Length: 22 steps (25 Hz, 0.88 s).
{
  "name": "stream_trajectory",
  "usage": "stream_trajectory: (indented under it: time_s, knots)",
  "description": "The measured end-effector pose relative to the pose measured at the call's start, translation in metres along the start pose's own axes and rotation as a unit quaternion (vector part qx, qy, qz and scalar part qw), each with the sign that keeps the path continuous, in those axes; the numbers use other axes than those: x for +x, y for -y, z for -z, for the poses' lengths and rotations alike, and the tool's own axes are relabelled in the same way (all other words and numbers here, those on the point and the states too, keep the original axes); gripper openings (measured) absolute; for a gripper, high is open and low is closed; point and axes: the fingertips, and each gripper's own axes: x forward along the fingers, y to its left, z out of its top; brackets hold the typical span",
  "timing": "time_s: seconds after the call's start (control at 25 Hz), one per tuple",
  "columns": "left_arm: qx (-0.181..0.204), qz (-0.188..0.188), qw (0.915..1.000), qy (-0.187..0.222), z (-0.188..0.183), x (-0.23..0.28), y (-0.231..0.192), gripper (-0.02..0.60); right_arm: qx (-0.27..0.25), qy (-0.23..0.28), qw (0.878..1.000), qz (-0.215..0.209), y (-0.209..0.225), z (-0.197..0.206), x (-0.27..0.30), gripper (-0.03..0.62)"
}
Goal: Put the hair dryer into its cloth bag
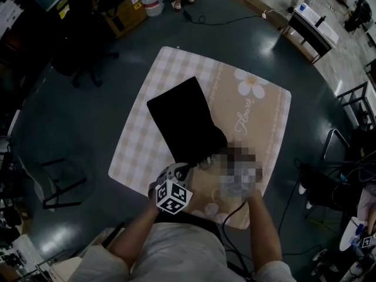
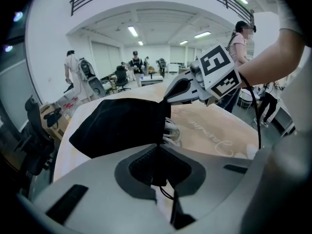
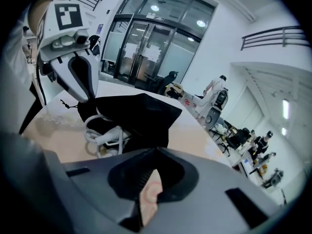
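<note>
A black cloth bag [image 1: 185,122] lies on the beige checked tablecloth [image 1: 258,116], its mouth toward me. My left gripper [image 1: 187,168] is shut on the mouth's near rim, with black cloth and a thin drawstring pinched between its jaws [image 2: 157,152]. My right gripper [image 3: 156,150] is shut on the opposite rim [image 2: 166,100], so the mouth is stretched between the two. White coils of the hair dryer cord [image 3: 105,135] show in the opening. The dryer's body is hidden inside the bag. In the head view a blurred patch covers the right gripper.
The table stands on a dark floor with a black office chair [image 1: 82,34] and a cardboard box [image 1: 123,10] behind it. A metal frame [image 1: 59,181] stands at the left. Several people stand in the hall beyond.
</note>
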Motion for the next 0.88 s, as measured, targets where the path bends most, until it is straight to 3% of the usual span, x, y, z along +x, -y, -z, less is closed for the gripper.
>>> stream_trajectory:
  time_s: [0.32,0.6,0.88]
  knots:
    - [-0.034,-0.017,0.9991,0.020,-0.008,-0.019,-0.009,0.015,0.013,0.032,0.999,-0.001,0.005,-0.024,-0.020,0.020]
    - [-0.098,-0.003,0.9918,0.081,-0.043,-0.052,-0.031,0.015,0.049,0.061,0.997,0.001,0.011,-0.048,-0.035,0.020]
    - [-0.106,0.007,0.9855,0.133,-0.078,-0.080,-0.039,0.015,0.060,0.085,0.995,0.002,0.016,-0.082,-0.052,0.020]
